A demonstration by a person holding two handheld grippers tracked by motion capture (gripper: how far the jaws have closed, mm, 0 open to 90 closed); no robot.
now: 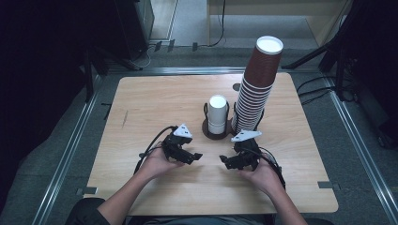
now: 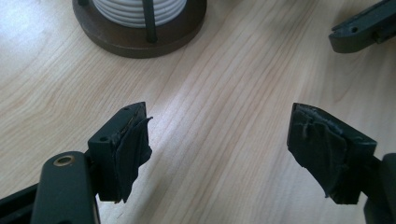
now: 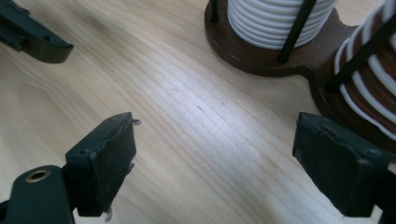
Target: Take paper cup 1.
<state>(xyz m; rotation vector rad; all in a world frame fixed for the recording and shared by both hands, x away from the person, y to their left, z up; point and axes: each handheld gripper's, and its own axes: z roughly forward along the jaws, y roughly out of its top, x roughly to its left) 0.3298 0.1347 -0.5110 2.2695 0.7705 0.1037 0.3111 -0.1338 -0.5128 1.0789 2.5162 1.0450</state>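
- Brown cup stack stands upright beside the short white stack, leaning slightly right.
- Your left tongs and right tongs are spread, empty, above the worktop.
- Its full height shows from above.

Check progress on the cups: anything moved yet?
Nothing looks done: the brown cup stack and white cup stack both sit in the holder. In hand: nothing; left gripper and right gripper rest on the table, jaws open and empty. All the cup handling is left.
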